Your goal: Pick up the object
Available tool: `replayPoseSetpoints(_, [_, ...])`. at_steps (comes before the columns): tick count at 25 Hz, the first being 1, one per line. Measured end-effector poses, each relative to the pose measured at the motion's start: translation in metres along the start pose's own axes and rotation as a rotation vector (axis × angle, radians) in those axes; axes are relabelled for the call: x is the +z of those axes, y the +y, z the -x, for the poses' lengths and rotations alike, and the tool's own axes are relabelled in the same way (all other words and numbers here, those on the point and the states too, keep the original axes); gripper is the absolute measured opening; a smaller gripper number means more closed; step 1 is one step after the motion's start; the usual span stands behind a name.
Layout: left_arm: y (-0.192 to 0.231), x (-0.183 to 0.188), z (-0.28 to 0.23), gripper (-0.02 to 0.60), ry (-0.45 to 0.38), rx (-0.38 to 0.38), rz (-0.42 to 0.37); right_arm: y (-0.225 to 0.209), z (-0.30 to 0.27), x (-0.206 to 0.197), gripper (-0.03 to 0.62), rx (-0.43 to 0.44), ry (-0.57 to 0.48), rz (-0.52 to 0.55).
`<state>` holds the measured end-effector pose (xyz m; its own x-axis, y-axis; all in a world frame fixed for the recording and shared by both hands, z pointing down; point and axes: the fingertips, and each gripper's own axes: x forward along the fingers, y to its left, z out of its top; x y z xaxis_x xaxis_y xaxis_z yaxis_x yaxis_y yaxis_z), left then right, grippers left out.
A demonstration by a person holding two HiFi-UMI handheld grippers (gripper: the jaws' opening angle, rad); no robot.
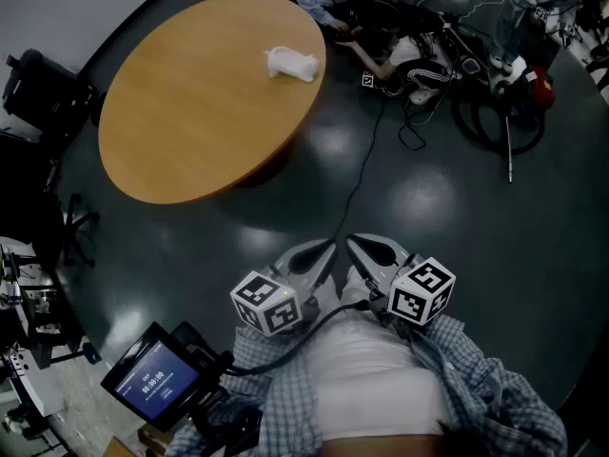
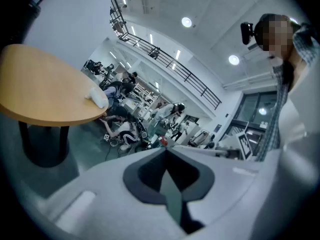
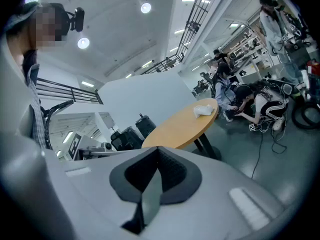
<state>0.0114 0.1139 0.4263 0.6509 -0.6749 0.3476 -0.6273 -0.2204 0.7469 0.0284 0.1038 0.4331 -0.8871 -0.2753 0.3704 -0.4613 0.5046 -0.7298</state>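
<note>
The white object (image 1: 291, 63) is seen lying on the round wooden table (image 1: 190, 112), well ahead of both grippers. The left gripper (image 1: 328, 248) and right gripper (image 1: 352, 242) are held closed, with nothing gripped.

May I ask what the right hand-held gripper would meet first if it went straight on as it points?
Probably the round wooden table, near its edge, short of the white object; depth is hard to judge.

The left gripper (image 1: 326, 248) and right gripper (image 1: 354, 242) were held low and side by side, well apart from the table (image 1: 190, 112), tips converging and pointing toward it. Both had jaws pressed together with nothing between them.
</note>
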Motion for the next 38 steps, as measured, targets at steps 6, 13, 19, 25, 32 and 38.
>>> replayPoseSetpoints(6, [-0.001, 0.001, -0.002, 0.003, 0.005, 0.0, 0.005, 0.0, 0.001, 0.002, 0.005, 0.005, 0.005, -0.003])
replayPoseSetpoints(13, [0.0, -0.002, -0.001, 0.003, 0.01, 0.005, 0.007, 0.001, 0.001, 0.001, 0.006, 0.008, 0.01, -0.002])
replayPoseSetpoints(19, [0.0, 0.0, 0.0, 0.003, 0.007, 0.008, 0.008, 0.004, 0.0, 0.0, 0.005, 0.015, 0.013, -0.002])
replayPoseSetpoints(25, [0.003, 0.008, 0.002, 0.003, -0.011, 0.028, 0.005, -0.004, 0.002, 0.005, 0.006, 0.004, 0.005, -0.013])
replayPoseSetpoints(32, [0.008, 0.021, 0.003, 0.003, -0.048, 0.058, 0.014, -0.019, 0.006, 0.016, 0.006, -0.015, 0.009, -0.025])
replayPoseSetpoints(38, [0.002, 0.029, -0.006, 0.003, -0.059, 0.051, 0.01, -0.023, 0.013, 0.024, 0.005, -0.019, 0.022, -0.004])
